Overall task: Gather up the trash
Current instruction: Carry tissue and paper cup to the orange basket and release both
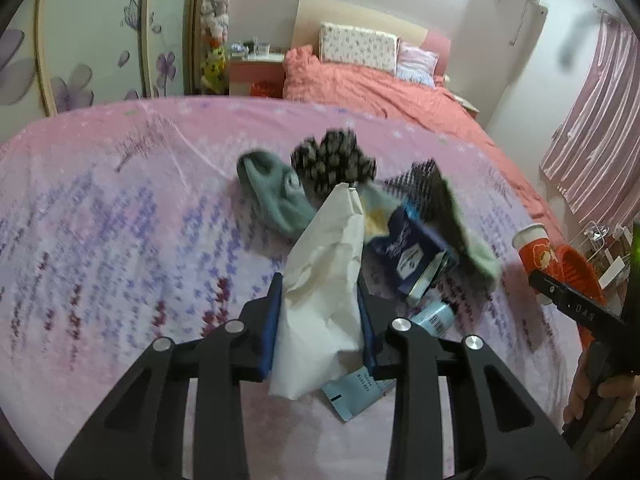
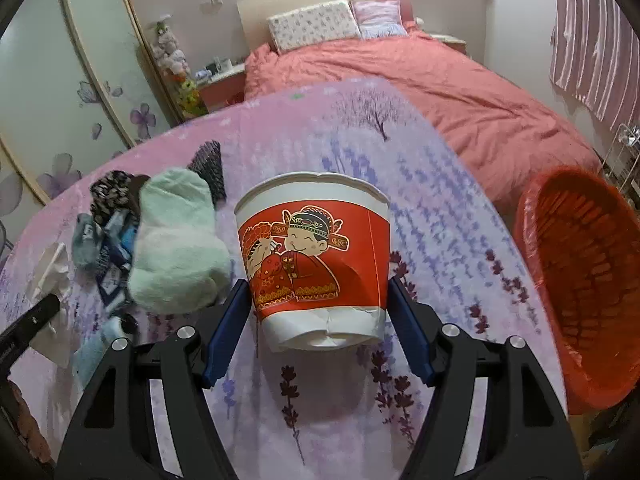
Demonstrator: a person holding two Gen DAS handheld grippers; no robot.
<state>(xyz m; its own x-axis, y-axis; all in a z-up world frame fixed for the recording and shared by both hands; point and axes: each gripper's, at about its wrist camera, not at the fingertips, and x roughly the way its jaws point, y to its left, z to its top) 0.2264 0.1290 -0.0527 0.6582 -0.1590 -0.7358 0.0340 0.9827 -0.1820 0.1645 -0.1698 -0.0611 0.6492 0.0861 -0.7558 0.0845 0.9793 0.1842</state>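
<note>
Clearly both hands are mid-carry, so the thing to do well is hold each grip steady and travel rightward to the orange plastic basket lined with a clear bag, releasing only once over its mouth. On the left, the left gripper has its jaws closed on a crumpled white paper bag, which stands up between the blue pads above the lavender-print pink bedspread. To the right, the right gripper clamps a red-and-white paper cup low on its walls, denting it, so squeezing harder seems unwise.
</note>
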